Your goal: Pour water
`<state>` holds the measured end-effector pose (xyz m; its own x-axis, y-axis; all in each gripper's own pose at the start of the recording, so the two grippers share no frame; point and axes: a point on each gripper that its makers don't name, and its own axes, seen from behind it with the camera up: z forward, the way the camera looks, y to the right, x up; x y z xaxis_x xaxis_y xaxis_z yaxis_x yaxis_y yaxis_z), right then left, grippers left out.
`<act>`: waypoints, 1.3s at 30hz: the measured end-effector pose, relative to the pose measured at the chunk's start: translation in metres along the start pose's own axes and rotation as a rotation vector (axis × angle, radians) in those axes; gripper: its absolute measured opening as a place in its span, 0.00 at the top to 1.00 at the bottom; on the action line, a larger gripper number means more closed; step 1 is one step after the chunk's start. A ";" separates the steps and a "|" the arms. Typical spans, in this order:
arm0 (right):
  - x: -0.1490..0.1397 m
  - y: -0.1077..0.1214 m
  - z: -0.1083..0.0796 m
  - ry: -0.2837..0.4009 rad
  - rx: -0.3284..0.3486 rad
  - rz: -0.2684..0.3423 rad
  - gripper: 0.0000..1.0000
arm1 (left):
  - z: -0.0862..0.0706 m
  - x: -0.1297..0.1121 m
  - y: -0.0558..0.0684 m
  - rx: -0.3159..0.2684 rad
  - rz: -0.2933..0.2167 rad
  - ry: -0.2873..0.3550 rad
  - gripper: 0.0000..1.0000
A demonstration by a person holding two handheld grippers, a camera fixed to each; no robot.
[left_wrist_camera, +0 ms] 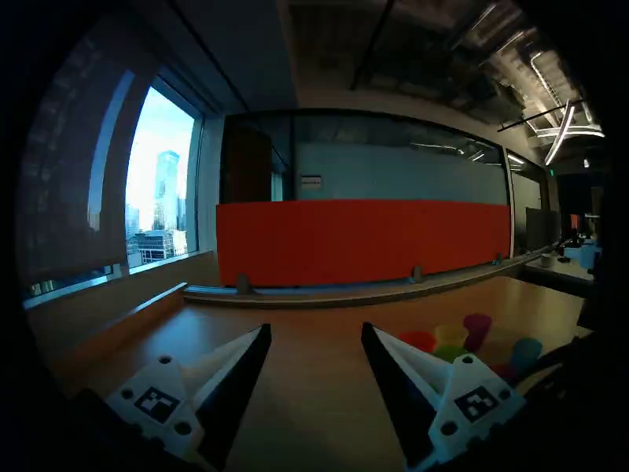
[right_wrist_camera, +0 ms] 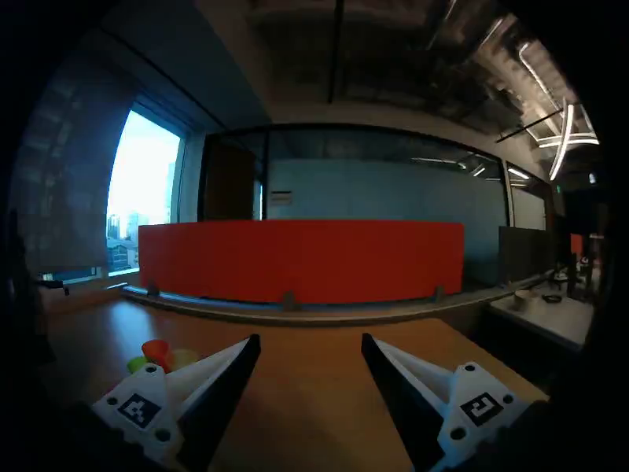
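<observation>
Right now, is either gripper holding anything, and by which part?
Nothing is held. The left gripper and right gripper both stand open over the brown wooden table, with nothing between their fingers; the small coloured plastic cups stand off to the side.

Wooden table (left_wrist_camera: pixel 314 385) with a cluster of coloured cups (left_wrist_camera: pixel 450 337).

A red cup (left_wrist_camera: pixel 417 340), a yellow cup (left_wrist_camera: pixel 450 336), a purple cup (left_wrist_camera: pixel 476 326) and a blue cup (left_wrist_camera: pixel 525 352) are standing upright, bunched together on the wooden desk (left_wrist_camera: pixel 314 393), low on the right of the left gripper view. The purple cup is sitting farthest back. A green cup (right_wrist_camera: pixel 136 364) is showing beside the red cup in the right gripper view.
</observation>
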<state>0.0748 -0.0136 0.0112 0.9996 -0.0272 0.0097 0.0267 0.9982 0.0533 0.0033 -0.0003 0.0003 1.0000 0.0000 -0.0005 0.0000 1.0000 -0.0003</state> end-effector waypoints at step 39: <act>0.087 -0.053 0.008 -0.054 0.287 0.030 0.00 | 0.022 0.114 0.038 -0.306 -0.071 -0.030 0.15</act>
<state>0.1602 -0.0694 0.0174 0.9976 -0.0084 0.0687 -0.0150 0.9429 0.3327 0.1175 0.0380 0.0219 0.9971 -0.0653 0.0400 0.0743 0.9510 -0.3000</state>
